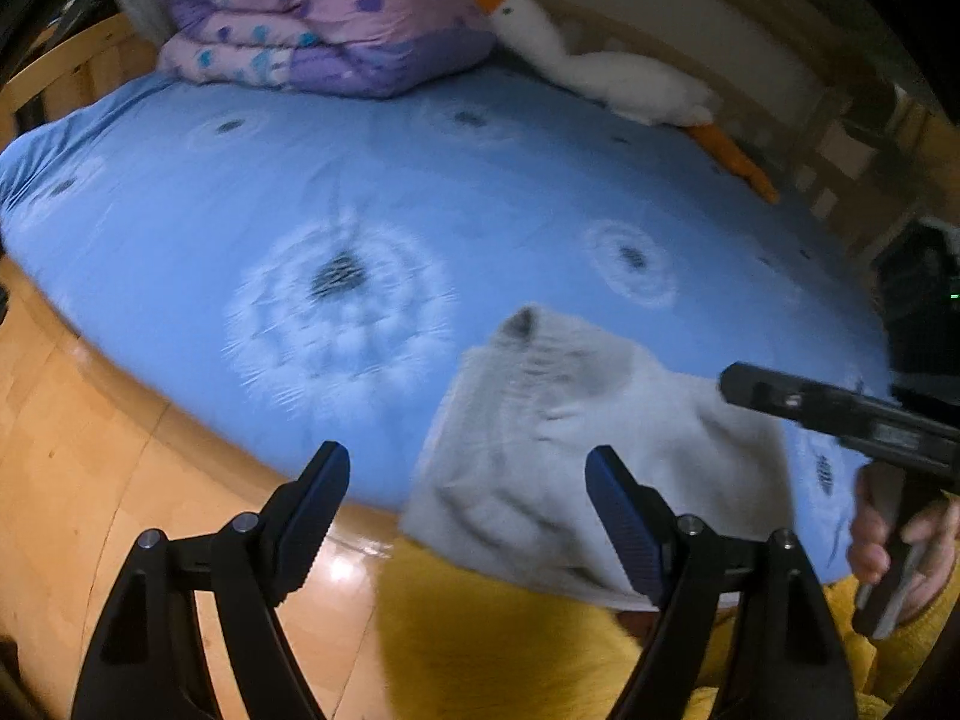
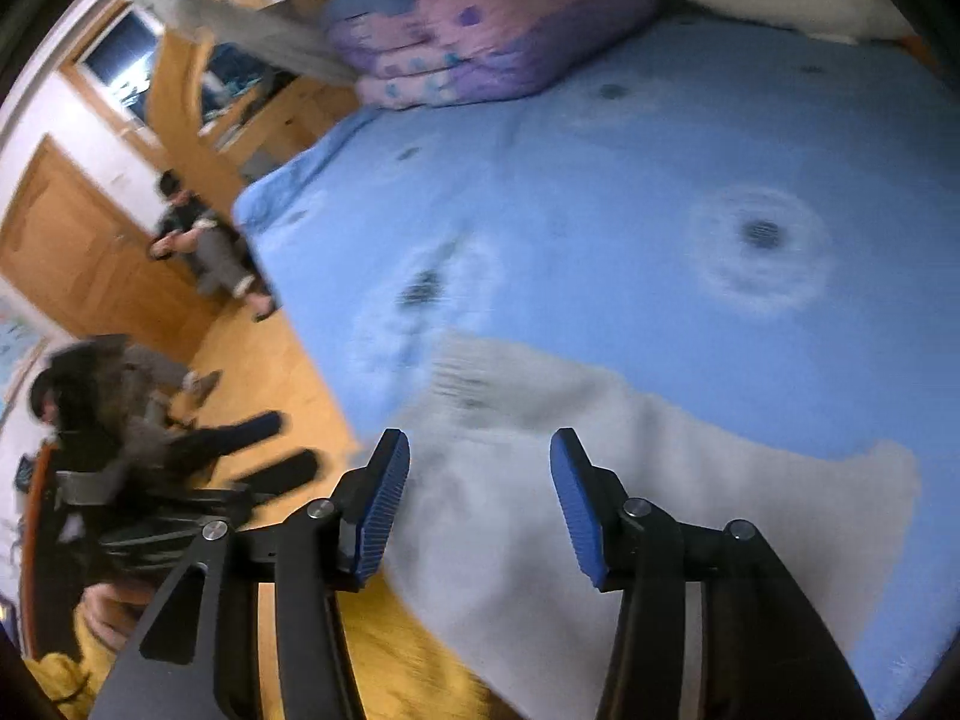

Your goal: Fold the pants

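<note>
The grey pants (image 2: 600, 516) lie folded at the near edge of the blue bed sheet (image 1: 240, 180). Left gripper (image 1: 465, 516): jaws spread wide, holding nothing. Right gripper (image 2: 480, 504): jaws apart above the cloth, gripping nothing. Align the edges before pinching the next fold.

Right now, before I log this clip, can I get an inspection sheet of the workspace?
Surface: bed with blue dandelion-print sheet.
Job's things: grey pants lie at the near edge of the bed, not neatly folded.
Clutter: folded purple quilt and goose plush toy at the far side.
Grippers: left gripper open, empty; right gripper open above the pants, pads not pressing cloth.
Cables: nothing seen.
Surroundings: wooden floor, wooden door, two other people near it.
</note>
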Available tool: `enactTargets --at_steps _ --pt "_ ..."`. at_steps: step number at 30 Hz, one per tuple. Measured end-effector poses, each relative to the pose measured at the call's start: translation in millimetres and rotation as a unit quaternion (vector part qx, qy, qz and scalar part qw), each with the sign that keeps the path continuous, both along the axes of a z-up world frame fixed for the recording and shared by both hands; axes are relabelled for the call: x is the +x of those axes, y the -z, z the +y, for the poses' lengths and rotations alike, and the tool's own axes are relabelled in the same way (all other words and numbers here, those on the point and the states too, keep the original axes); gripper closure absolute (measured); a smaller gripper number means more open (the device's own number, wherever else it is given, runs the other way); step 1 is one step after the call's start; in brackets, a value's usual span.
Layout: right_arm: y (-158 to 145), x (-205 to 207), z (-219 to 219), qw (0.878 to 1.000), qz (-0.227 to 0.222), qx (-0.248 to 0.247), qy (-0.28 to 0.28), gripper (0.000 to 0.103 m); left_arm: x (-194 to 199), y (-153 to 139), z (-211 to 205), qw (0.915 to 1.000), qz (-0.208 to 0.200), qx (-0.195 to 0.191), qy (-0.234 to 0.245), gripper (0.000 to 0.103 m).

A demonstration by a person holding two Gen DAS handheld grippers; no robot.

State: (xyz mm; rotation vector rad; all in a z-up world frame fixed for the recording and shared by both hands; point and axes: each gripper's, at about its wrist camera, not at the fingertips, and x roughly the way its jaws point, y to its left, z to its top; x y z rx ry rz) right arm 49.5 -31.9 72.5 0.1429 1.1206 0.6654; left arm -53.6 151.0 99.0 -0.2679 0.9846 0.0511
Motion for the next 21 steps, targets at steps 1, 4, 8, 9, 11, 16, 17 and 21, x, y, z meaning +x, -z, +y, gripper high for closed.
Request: enactTargets --at_steps 1,4,8,9,11,16,17,21 --pt "4 1 -11 1.000 0.006 -0.005 0.016 0.054 3 -1 -7 1.0000 -0.002 0.001 0.007 0.019" --pt "12 2 -42 0.998 0.015 -0.015 0.057 0.054 12 5 -25 0.9996 0.003 0.004 0.027 0.028" --pt "21 -3 -74 0.995 0.010 -0.046 0.093 0.054 29 31 -37 0.9987 0.044 0.011 0.025 0.038" --pt "24 -5 -80 0.993 0.010 -0.056 0.100 0.054 30 37 -37 0.9984 0.050 0.015 0.022 0.046" --pt "29 -6 -87 0.992 0.013 -0.066 0.107 0.054 34 50 -35 0.9975 0.065 0.028 0.010 0.071" --pt "43 -9 -97 0.991 0.021 -0.075 0.110 0.054 24 40 -20 0.9992 0.039 0.009 -0.002 0.083" --pt "44 -8 -96 0.991 0.020 -0.075 0.109 0.054 22 37 -18 0.9992 0.036 0.017 -0.003 0.083" --pt "48 -11 -93 0.991 0.012 -0.084 0.101 0.054 20 46 -10 0.9981 0.058 0.022 0.004 0.083"
